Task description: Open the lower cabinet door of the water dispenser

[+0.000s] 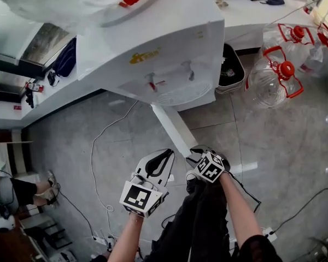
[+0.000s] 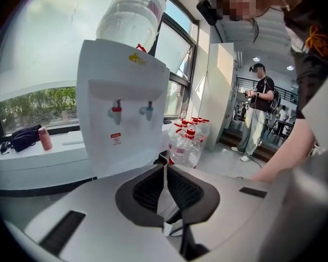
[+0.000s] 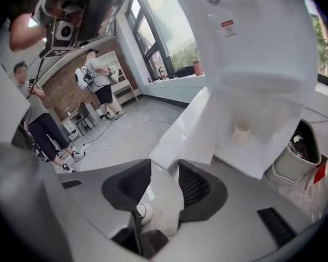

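Note:
The white water dispenser (image 1: 153, 42) stands below me with a big bottle on top and red and blue taps (image 2: 132, 111). Its lower cabinet door (image 1: 172, 127) is swung out across the floor towards me. My right gripper (image 1: 195, 156) sits at the door's free end. In the right gripper view the white door panel (image 3: 180, 135) runs between the jaws and fills the gap, so the right gripper (image 3: 159, 187) is shut on it. A small cup (image 3: 241, 132) shows inside the open cabinet. Left of the door, my left gripper (image 1: 163, 158) is shut with nothing between its pads (image 2: 177, 187).
Several clear water jugs with red caps (image 1: 273, 75) stand right of the dispenser, beside a black bin (image 1: 229, 67). White cables (image 1: 98, 162) and a power strip (image 1: 101, 240) lie on the grey tiles. A person (image 1: 22, 192) sits at the left; another person (image 2: 257, 113) stands farther off.

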Demonstrator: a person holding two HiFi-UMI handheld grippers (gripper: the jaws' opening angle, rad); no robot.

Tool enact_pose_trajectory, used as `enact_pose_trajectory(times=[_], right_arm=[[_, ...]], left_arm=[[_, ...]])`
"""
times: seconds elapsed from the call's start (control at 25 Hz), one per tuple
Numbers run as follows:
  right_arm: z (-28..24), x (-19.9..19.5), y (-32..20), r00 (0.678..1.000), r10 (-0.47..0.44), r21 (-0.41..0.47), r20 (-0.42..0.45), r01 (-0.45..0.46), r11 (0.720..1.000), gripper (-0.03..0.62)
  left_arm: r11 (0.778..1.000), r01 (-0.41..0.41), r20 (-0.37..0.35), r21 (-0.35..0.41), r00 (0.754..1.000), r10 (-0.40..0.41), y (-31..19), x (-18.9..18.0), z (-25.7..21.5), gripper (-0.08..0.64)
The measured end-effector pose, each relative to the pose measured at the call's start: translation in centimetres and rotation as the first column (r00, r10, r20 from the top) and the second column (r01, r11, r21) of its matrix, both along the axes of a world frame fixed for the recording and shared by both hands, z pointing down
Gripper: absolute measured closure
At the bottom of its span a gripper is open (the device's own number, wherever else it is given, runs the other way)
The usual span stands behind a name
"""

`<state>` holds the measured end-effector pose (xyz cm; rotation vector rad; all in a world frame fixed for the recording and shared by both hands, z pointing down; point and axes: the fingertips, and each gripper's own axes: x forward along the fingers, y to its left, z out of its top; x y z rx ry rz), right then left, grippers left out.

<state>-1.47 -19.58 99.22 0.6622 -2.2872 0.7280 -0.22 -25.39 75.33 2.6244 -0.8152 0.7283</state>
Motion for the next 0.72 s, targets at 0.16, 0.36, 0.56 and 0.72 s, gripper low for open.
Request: enact_pose_trajectory(times=[0.16,0.36,0.56,0.72], right_arm=[[0.0,-5.0,1.0,0.998,-0.056,-0.008,0.017,0.056,0.998,0.446],[0.1,-8.6,1.3,0.994,-0.103,-0.023,0.025,0.103,0.994,0.445],[-1.8,-8.9,1.3,0.996,-0.08,-0.041,0.036,0.082,0.996,0.445],[-5.8,-8.4,0.9,0.998,-0.032,-0.03,0.057,0.034,0.999,0.445]], left_arm=[[0.999,0.044,0.013,0.01,0.999,-0.044,0.3,-4.1,-0.2,0.54],[0.992,0.122,0.019,0.013,0.992,-0.123,0.5,-8.8,-0.7,0.54],[0.986,0.168,0.024,0.006,0.985,-0.168,1.1,-12.0,-2.0,0.54],[0.984,0.18,0.006,-0.002,0.984,-0.18,1.7,-12.6,-4.7,0.54]])
